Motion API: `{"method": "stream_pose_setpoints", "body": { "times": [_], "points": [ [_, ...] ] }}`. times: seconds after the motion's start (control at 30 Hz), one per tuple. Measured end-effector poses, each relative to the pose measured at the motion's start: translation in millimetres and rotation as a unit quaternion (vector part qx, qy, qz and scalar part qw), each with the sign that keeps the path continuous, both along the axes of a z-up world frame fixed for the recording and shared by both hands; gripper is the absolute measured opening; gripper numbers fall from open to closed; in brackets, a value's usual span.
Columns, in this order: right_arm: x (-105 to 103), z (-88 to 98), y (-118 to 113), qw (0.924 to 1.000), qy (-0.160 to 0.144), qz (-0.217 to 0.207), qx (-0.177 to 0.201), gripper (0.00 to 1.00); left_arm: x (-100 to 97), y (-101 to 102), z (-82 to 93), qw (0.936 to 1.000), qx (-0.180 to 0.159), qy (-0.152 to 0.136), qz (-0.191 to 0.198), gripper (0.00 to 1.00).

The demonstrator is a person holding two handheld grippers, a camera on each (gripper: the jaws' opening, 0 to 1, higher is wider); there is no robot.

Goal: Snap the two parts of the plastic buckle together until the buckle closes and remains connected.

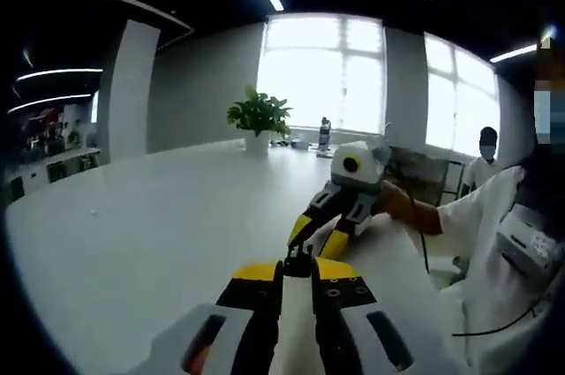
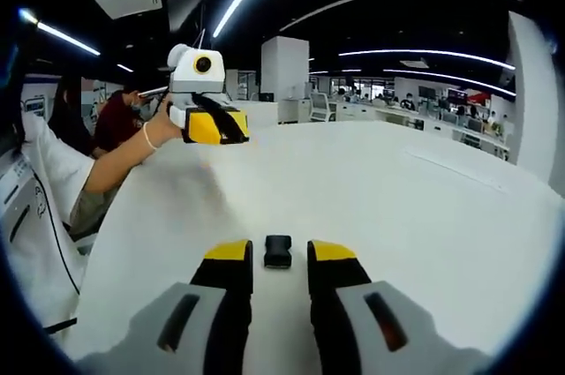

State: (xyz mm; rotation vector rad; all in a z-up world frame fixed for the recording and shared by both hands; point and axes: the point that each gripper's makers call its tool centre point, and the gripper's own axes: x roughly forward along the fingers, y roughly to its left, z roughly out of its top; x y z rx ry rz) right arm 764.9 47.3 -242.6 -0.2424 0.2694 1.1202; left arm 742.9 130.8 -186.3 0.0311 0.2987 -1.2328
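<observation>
Big smooth white table point(image 2: 424, 207) in an open office, bright windows point(image 1: 327, 71) upper centre and a leafy potted plant point(image 1: 259, 119). Left gripper point(image 1: 298, 262) fingers clenched on something small and dark. Right gripper point(image 2: 278, 256) fingers spread apart, the boxy black plastic buckle point(image 2: 278, 251) lying between them, lower centre.

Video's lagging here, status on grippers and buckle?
Left gripper shut on black piece. Right gripper open, buckle part on table between jaws. Halves not joined. Nothing blocking.

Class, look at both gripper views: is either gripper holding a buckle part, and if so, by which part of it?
The left gripper pinches a small black buckle part at its fingertips; which end cannot be told. The right gripper is open, holding nothing, the other buckle piece between its fingers.
</observation>
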Motion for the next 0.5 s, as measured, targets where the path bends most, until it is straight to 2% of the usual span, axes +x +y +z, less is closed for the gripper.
{"method": "stream_pose_setpoints", "body": {
  "times": [0.13, 0.2, 0.3, 0.5],
  "points": [
    [-1.5, -1.1, -0.3, 1.0000, 0.005, 0.000, 0.001, 0.24, 0.4, 1.8, 3.1, 0.9999, -0.011, -0.004, 0.005, 0.12],
    [-1.6, -3.7, -2.7, 0.9999, -0.001, -0.006, -0.010, 0.24, 1.2, 4.2, 2.7, 0.9997, -0.008, -0.018, 0.011, 0.12],
    [-0.9, -9.7, -7.3, 0.9991, -0.012, -0.019, -0.037, 0.23, 1.1, 7.9, 3.7, 0.9995, -0.025, -0.012, 0.013, 0.12],
    [4.7, -7.8, -9.0, 0.9987, -0.020, -0.033, -0.034, 0.20, 6.4, 18.7, -8.4, 0.9990, -0.014, -0.020, 0.036, 0.12]
  ]
}}
